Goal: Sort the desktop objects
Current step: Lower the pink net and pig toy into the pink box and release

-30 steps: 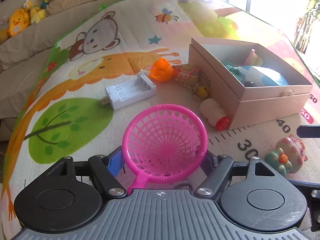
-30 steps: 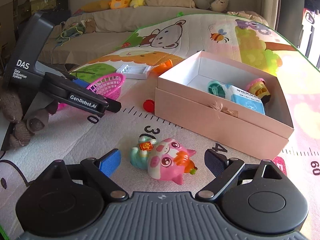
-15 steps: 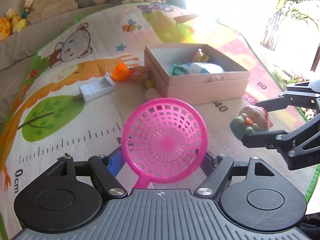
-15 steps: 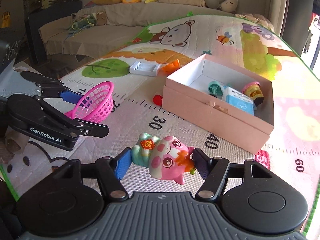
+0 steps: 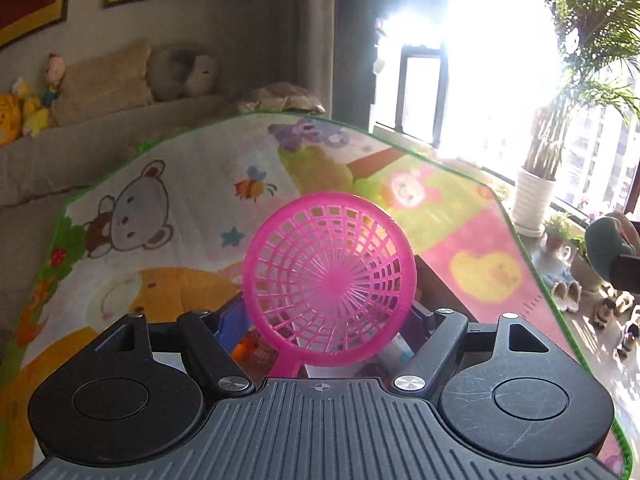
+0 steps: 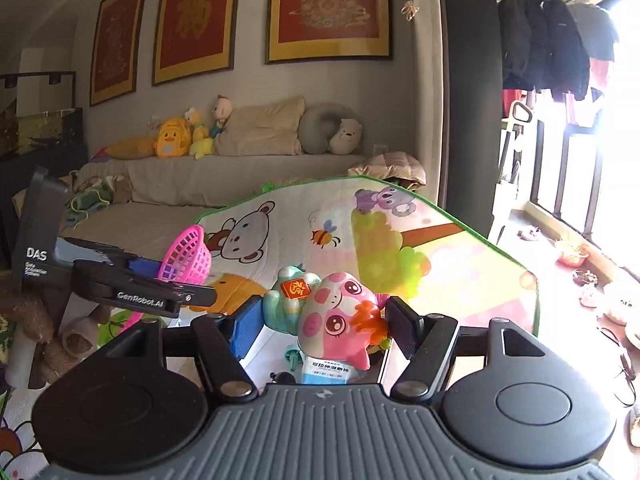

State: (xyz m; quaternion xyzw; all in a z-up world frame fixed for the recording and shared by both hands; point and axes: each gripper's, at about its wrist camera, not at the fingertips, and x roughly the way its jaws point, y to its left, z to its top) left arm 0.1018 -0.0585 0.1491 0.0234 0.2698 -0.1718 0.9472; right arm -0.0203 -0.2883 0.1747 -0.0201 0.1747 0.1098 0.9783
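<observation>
Left gripper is up off the mat, fingers closed in on the handle of the pink sieve, whose round mesh bowl stands upright between the 2 fingers and fills the middle of the left wrist view. From the right wrist view that same gripper sits out at 9 o'clock, the sieve tipped on edge above its dark fingers. Right gripper is clamped on the pig toy, blue pad pressed to its teal side, black pad against its orange tuft, the pink face turned toward the camera. The toy hangs in the air directly over the box, whose white inner wall shows at 7 o'clock under the blue pad. Down inside the box, just below the toy at 6 o'clock, lies a blue-and-white packet with a teal piece beside it. In the left wrist view a slice of the box peeks out at 3 o'clock of the sieve, and an orange item shows low at 7 o'clock, mostly hidden. Sofa with plush toys runs across 11 o'clock.
</observation>
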